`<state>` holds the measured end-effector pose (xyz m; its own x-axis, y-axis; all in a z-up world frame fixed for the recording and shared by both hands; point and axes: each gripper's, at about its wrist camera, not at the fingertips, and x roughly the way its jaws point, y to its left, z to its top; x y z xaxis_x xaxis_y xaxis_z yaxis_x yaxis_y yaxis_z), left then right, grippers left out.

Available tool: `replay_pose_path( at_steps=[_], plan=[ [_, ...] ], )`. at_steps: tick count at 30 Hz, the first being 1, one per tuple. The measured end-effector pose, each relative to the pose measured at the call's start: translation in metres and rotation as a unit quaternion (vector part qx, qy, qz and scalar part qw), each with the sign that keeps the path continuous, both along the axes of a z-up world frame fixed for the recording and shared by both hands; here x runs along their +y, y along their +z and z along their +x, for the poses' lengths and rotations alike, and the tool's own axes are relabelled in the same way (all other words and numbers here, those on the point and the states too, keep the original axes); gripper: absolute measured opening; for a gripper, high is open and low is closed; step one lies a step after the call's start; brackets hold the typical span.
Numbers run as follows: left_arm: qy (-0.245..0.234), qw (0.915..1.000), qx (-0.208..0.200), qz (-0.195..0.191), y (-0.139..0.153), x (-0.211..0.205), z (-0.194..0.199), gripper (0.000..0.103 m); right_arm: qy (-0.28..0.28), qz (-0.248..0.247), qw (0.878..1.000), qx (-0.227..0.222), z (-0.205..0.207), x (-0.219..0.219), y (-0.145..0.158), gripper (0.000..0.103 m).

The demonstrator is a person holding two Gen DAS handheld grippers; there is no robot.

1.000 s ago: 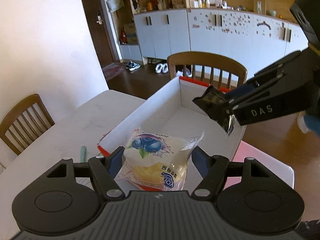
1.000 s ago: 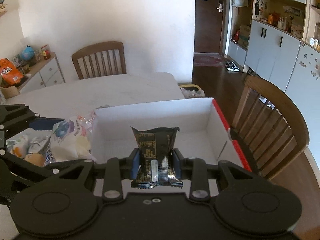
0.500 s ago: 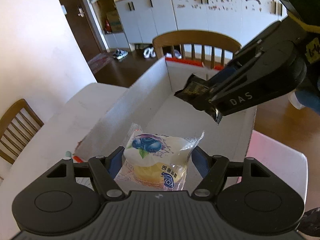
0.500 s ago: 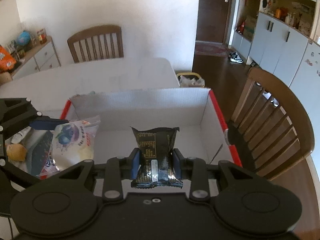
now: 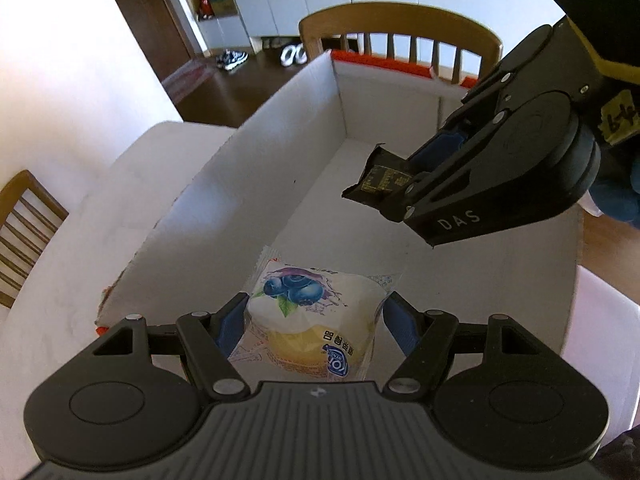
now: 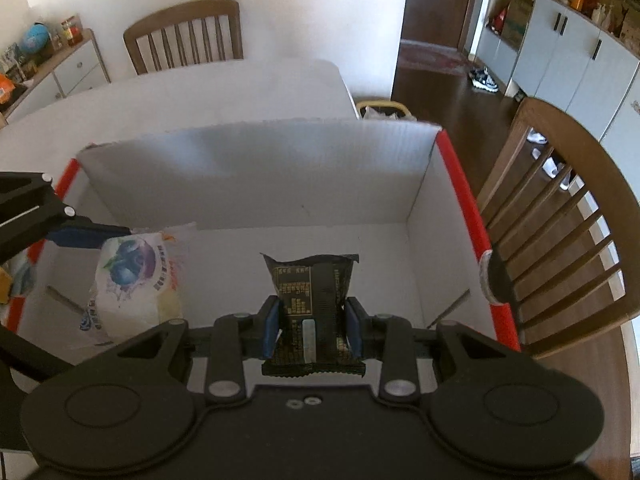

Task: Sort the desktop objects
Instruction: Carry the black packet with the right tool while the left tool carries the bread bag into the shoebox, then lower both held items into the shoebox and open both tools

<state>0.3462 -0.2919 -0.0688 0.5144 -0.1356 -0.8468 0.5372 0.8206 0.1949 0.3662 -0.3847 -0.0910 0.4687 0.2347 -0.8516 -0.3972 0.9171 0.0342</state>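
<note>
A white cardboard box (image 5: pixel 256 184) with red-edged rims sits on the white table; it also shows in the right wrist view (image 6: pixel 256 176). My left gripper (image 5: pixel 312 324) is shut on a blueberry cake packet (image 5: pixel 316 312) and holds it over the box's near end. The packet also shows at the left of the right wrist view (image 6: pixel 136 280). My right gripper (image 6: pixel 312 324) is shut on a black snack packet (image 6: pixel 312 292) inside the box, above its floor. In the left wrist view the right gripper (image 5: pixel 404 184) and the black packet (image 5: pixel 376 180) hang over the box's right side.
The white table (image 6: pixel 180 92) stretches beyond the box. A wooden chair (image 6: pixel 568 216) stands right against the box's red edge; another chair (image 6: pixel 184 32) is at the far side. A sideboard (image 6: pixel 68 68) with items is at far left. Dark wooden floor (image 6: pixel 448 80) lies beyond.
Both grippers have moved forward and down into the box with their packets. The box now fills more of each view.
</note>
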Motion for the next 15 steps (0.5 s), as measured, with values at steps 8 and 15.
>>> replay_pose_path(
  at_steps=[8,15],
  plan=[
    [0.014,0.9988,0.037,0.028,-0.018,-0.001,0.016,0.072,0.008,-0.018,0.999,0.027,0.01,0.007,-0.01,0.033],
    [0.005,0.9953,0.075,0.061,-0.024,-0.008,0.022,0.072,0.01,-0.048,0.996,0.075,0.018,0.018,-0.019,0.033]
  ],
)
